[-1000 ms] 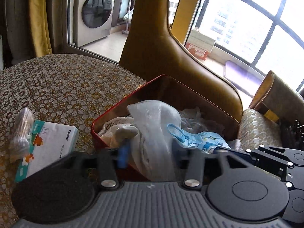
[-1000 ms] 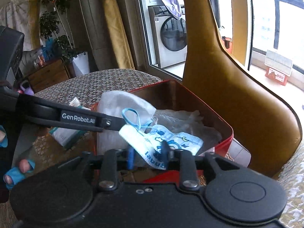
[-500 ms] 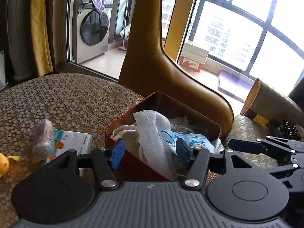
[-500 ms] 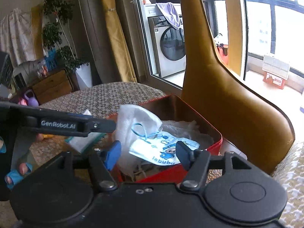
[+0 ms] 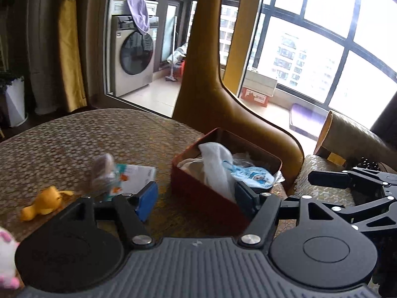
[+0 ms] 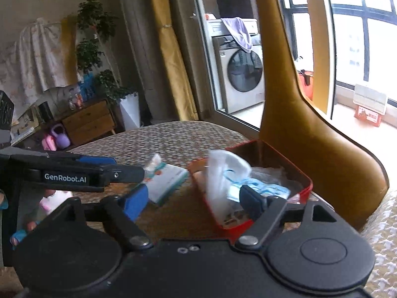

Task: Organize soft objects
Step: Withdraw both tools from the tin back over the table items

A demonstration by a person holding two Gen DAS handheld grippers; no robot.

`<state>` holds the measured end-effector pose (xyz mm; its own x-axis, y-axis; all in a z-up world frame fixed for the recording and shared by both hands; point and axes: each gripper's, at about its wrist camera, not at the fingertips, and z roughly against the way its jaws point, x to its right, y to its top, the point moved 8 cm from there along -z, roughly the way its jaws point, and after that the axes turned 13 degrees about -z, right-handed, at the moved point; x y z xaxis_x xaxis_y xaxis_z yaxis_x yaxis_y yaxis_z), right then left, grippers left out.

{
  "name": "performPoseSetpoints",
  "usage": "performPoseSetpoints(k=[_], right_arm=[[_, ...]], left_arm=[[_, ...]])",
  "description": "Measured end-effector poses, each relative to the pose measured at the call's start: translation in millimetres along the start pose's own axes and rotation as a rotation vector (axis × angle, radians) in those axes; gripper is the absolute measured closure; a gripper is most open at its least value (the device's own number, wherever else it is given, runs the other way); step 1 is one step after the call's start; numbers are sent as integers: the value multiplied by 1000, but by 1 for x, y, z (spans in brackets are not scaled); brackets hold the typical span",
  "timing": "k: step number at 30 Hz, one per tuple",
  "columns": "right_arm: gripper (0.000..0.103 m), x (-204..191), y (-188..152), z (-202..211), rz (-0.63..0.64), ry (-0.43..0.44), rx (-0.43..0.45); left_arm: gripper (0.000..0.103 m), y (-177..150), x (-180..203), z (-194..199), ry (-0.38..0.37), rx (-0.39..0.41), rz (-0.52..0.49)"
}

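Left gripper (image 5: 196,197): jaws opening, nothing between the pads. Right gripper (image 6: 192,200): jaws opening, nothing between the pads.

The red box (image 5: 206,198) stands on the patterned surface (image 5: 74,144), ahead of both grippers and apart from their fingertips. Inside it a white cloth (image 5: 214,165) stands up and hangs over the near wall. A blue printed face mask (image 5: 250,175) lies beside the cloth, deeper in the box, among other pale soft items.

Left of the box, on the surface, lies a tissue pack (image 5: 135,177) with a small clear packet (image 5: 103,171) on it. Further left lies a yellow plush toy (image 5: 46,202). A pink-and-white plush toy (image 5: 6,260) shows at the left edge of the left wrist view
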<state>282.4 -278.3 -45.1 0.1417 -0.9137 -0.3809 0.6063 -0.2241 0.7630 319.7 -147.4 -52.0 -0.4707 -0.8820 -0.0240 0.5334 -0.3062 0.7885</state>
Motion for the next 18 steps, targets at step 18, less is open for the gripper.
performPoseSetpoints(k=[18], right_arm=[[1,-94,-20,-10,14,113,-48]], left_arm=[[14,-49,-77,81,110,11,26]])
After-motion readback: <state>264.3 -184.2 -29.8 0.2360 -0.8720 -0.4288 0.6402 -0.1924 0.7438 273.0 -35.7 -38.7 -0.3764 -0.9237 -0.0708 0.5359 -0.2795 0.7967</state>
